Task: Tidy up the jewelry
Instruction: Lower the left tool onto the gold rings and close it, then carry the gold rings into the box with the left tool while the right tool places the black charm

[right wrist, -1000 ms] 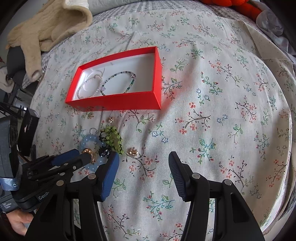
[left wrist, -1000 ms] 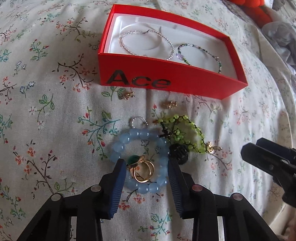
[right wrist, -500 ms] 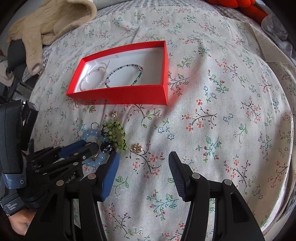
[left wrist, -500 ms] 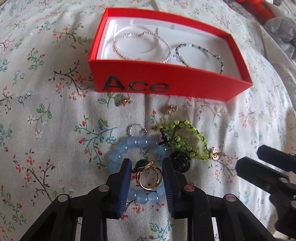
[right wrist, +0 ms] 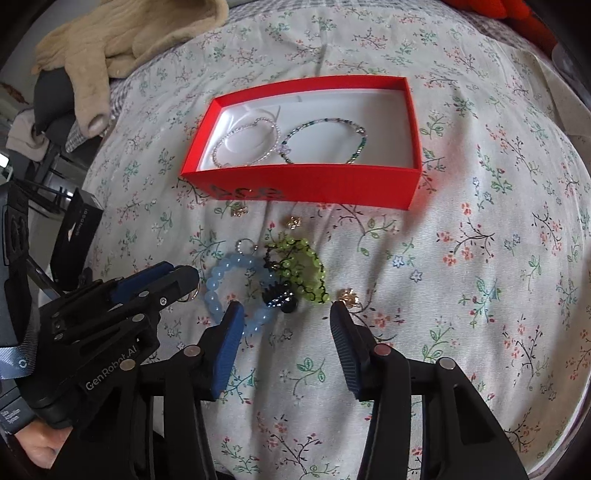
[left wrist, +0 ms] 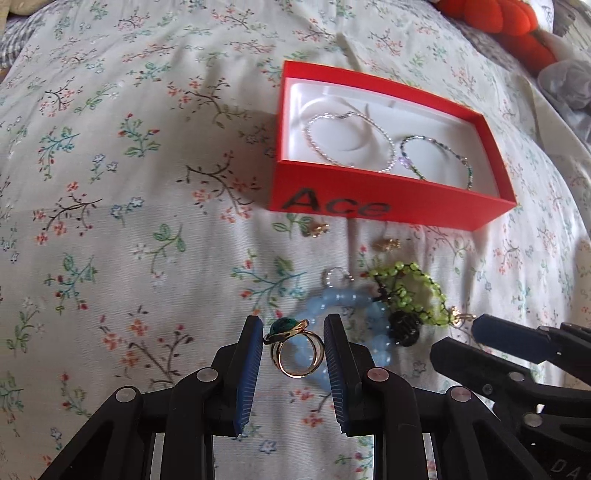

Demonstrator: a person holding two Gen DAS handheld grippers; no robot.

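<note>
My left gripper [left wrist: 293, 334] is shut on a gold ring with a green stone [left wrist: 291, 341] and holds it lifted above the floral bedspread. Below it lie a blue bead bracelet [left wrist: 347, 301], a green bead bracelet [left wrist: 410, 291] and a black charm [left wrist: 404, 328]. The red box [left wrist: 388, 205] holds a silver bracelet [left wrist: 347, 138] and a green-and-silver beaded bracelet [left wrist: 436, 158]. My right gripper [right wrist: 286, 314] is open and empty, hovering just in front of the blue bracelet [right wrist: 236, 288] and green bracelet [right wrist: 303, 266]. The left gripper [right wrist: 184, 280] shows at the left in the right wrist view.
Small gold earrings lie on the bedspread: two in front of the box [left wrist: 319, 229] [left wrist: 388, 244], one right of the green bracelet [right wrist: 349, 295]. A small silver ring [left wrist: 332, 275] sits by the blue bracelet. A beige garment [right wrist: 122, 40] lies far left, an orange thing [left wrist: 495, 26] far right.
My left gripper shut on the gold ring, lifted it off the blue bracelet and swung left. The right gripper moved closer to the bracelets, still open.
</note>
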